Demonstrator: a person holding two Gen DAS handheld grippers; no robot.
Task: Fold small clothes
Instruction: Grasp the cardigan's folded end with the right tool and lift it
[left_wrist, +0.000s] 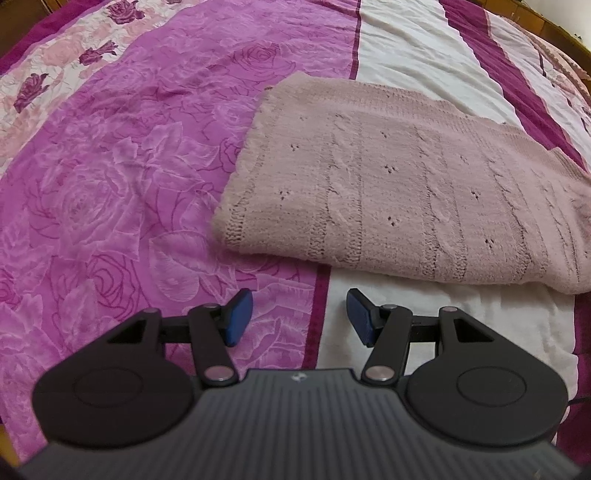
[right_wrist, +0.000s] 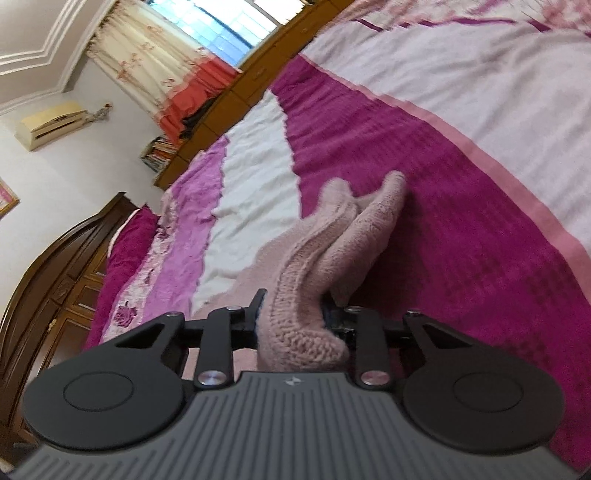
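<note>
A pale pink knitted garment lies folded flat on the bed, ahead and to the right of my left gripper. The left gripper is open and empty, its blue pads hovering just short of the garment's near edge. In the right wrist view my right gripper is shut on a bunched edge of the same pink knit and holds it lifted off the bed. The knit hides the right gripper's pads.
The bed has a magenta, lilac rose-patterned and white cover. The right wrist view shows a wooden headboard, a wooden bed frame, curtains and an air conditioner on the wall.
</note>
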